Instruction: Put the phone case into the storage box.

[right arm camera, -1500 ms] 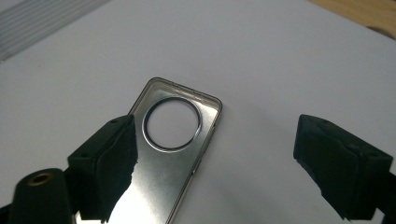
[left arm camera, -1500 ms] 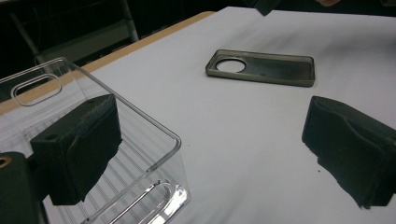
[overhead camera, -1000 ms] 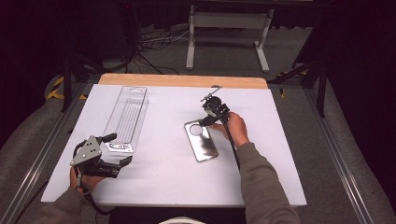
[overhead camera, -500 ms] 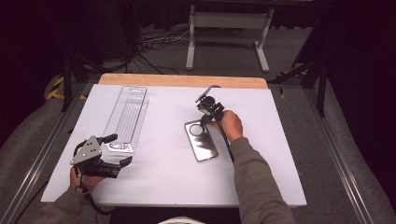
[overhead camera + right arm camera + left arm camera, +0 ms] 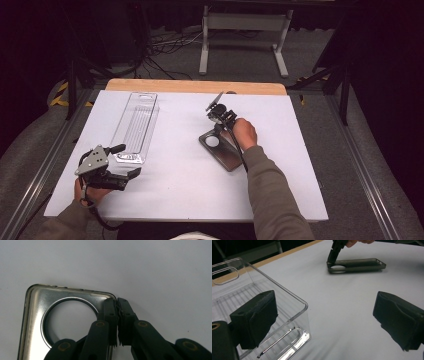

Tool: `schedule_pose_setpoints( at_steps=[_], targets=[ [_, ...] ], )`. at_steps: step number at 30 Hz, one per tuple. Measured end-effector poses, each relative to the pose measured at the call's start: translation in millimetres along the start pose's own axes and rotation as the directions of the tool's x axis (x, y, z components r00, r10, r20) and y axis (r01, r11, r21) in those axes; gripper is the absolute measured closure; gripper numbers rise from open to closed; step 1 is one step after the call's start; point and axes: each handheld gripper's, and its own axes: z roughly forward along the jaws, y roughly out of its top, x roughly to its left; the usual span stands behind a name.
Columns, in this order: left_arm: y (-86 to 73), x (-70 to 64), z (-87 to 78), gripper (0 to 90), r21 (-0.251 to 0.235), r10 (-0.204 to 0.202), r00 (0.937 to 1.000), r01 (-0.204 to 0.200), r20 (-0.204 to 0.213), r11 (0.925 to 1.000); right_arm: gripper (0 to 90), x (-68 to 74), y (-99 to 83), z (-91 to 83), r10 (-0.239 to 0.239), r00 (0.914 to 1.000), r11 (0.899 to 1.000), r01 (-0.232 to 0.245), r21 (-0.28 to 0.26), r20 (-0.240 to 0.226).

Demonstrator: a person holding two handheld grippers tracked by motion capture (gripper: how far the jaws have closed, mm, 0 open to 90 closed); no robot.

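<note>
Right gripper (image 5: 117, 315): your jaws are pressed together on the corner rim of the phone case (image 5: 35, 322) — a thin pinch, right beside its round cutout.
Left gripper (image 5: 324, 322): spread wide, holding nothing, near the clear plastic tray (image 5: 136, 125) toward the tabletop's left edge.
Case position: flat near the tabletop's (image 5: 175, 200) middle, slightly right of centre.
Handling: likely light and flexible — it may bend or slip, so grip a side wall.
Look: dark, glossy shell, raised rim, one large circular hole.

I see the phone case (image 5: 223, 149), dark and glossy with a round camera hole at its far end, lying flat, open side up, right of the table's centre.
</note>
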Motion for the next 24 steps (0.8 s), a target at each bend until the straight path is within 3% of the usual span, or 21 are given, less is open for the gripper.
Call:
schedule_pose_setpoints(
  at_steps=[7,8,11,14,15,16,18,19,21,22,23,24],
  targets=[
    [0.2,-1.0,0.9,6.6,0.005,-0.001,1.0,0.0,0.007,1.0,88.1,6.0,-4.8,-5.2,-0.017,0.9994,0.999,0.018,-0.029,0.032],
    [0.8,-1.3,0.6,6.6,0.008,0.005,0.9999,-0.005,0.013,1.0,88.1,6.3,-12.5,-13.1,-0.005,0.9996,0.996,0.008,-0.094,0.027],
    [1.1,-1.5,0.5,8.3,-0.012,0.001,0.9998,-0.001,0.017,0.9999,88.2,4.7,-21.3,-22.6,0.019,0.9996,0.985,-0.015,-0.17,0.021],
    [1.2,-1.5,1.4,7.9,-0.013,-0.007,0.9998,0.008,0.016,0.9999,88.3,5.3,-31.6,-37.8,0.039,0.9985,0.964,-0.027,-0.264,0.04],
    [1.5,-1.2,1.9,7.9,-0.014,-0.008,0.9998,0.008,0.016,0.9999,88.3,5.3,-31.6,-37.8,0.039,0.9985,0.964,-0.027,-0.264,0.04],
    [2.2,-1.2,2.7,7.7,-0.009,-0.011,0.9997,0.011,0.021,0.9999,88.3,4.9,-35.2,-43.1,0.041,0.9985,0.954,-0.028,-0.297,0.037],
    [3.0,-2.2,4.4,7.4,-0.021,-0.007,0.9998,0.007,0.02,0.9998,88.4,6.2,-45.6,-59.3,0.061,0.9976,0.923,-0.045,-0.382,0.031],
    [3.6,-2.6,4.5,7.4,-0.022,-0.004,0.9997,0.004,0.025,0.9997,88.5,6.7,-47.2,-62.1,0.064,0.9975,0.917,-0.047,-0.396,0.03],
    [4.9,-3.9,5.6,7.0,-0.026,-0.001,0.9997,0.002,0.024,0.9997,88.6,9.2,-54.0,-71.8,0.072,0.9966,0.888,-0.044,-0.458,0.042],
    [5.3,-4.5,6.2,6.9,-0.027,-0.004,0.9996,0.005,0.027,0.9996,88.6,10.3,-55.6,-74.1,0.074,0.9961,0.881,-0.043,-0.471,0.047],
    [5.3,-4.5,6.2,6.8,-0.027,-0.004,0.9996,0.005,0.027,0.9996,88.6,10.3,-55.6,-74.1,0.074,0.9961,0.881,-0.043,-0.471,0.047],
    [5.9,-5.0,7.0,6.8,-0.035,-0.001,0.9998,0.002,0.02,0.9994,88.7,12.6,-58.6,-77.7,0.076,0.9955,0.867,-0.038,-0.497,0.057]
  ],
)
